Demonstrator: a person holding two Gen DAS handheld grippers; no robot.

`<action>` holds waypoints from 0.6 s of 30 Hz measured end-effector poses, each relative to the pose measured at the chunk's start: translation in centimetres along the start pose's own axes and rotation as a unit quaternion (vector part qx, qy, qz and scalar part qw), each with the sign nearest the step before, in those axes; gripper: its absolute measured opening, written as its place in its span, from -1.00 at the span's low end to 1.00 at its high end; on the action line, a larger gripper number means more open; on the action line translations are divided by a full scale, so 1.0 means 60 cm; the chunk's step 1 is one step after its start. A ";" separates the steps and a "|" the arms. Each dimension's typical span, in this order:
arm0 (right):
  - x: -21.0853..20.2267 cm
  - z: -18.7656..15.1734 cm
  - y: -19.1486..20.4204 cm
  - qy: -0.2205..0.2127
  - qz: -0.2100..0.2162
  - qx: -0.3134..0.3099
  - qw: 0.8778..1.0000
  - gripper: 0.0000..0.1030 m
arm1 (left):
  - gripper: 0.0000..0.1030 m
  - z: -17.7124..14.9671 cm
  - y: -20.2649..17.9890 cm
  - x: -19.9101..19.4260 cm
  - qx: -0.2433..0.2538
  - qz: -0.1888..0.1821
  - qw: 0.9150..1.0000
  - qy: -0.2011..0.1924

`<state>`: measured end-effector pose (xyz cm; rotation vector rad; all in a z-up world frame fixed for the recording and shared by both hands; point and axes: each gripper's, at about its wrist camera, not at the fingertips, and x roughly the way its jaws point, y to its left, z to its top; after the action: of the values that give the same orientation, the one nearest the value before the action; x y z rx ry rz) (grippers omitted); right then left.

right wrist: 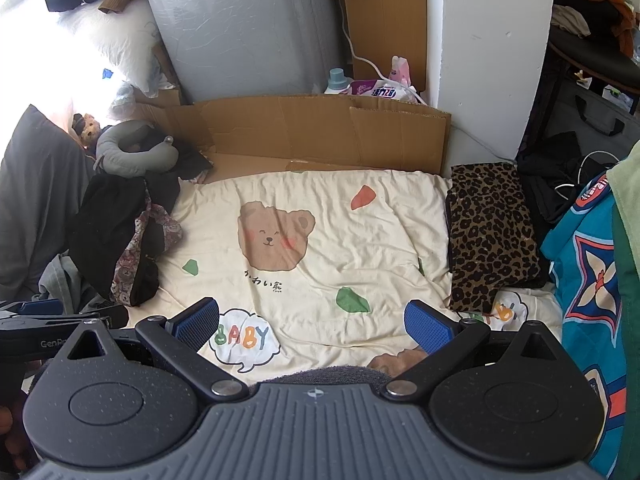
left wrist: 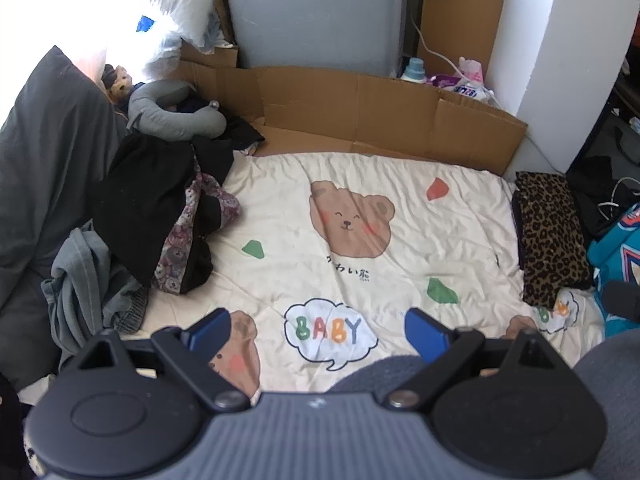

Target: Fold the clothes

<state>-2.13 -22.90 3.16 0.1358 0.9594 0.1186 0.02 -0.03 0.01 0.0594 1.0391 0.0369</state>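
Observation:
A heap of unfolded clothes (left wrist: pixel 160 216) lies at the left of the cream bear-print blanket (left wrist: pixel 360 208): black garments, a floral piece and a grey-blue garment (left wrist: pixel 80 280). The heap also shows in the right wrist view (right wrist: pixel 120 236). A folded leopard-print garment (left wrist: pixel 548 236) lies at the blanket's right edge, also seen in the right wrist view (right wrist: pixel 492 236). My left gripper (left wrist: pixel 318 332) is open and empty above the blanket's near part. My right gripper (right wrist: pixel 312 324) is open and empty beside it. The left gripper shows at the left edge of the right wrist view (right wrist: pixel 48 316).
A cardboard sheet (left wrist: pixel 360 116) stands behind the blanket, with a grey panel (left wrist: pixel 316 12) and white pillar (left wrist: pixel 560 40) beyond. A dark pillow (left wrist: pixel 44 160) and grey neck pillow (left wrist: pixel 172 112) sit left. A teal patterned cloth (right wrist: pixel 592 288) lies right. A dark grey fabric (left wrist: pixel 376 372) is under the grippers.

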 end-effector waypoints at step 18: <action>0.000 -0.001 0.000 -0.003 -0.001 -0.001 1.000 0.97 | 0.85 0.003 -0.001 -0.001 0.006 0.002 1.000 -0.002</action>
<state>-2.17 -22.91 3.14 0.1326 0.9529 0.1174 0.13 -0.11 0.11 0.0716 1.0354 0.0337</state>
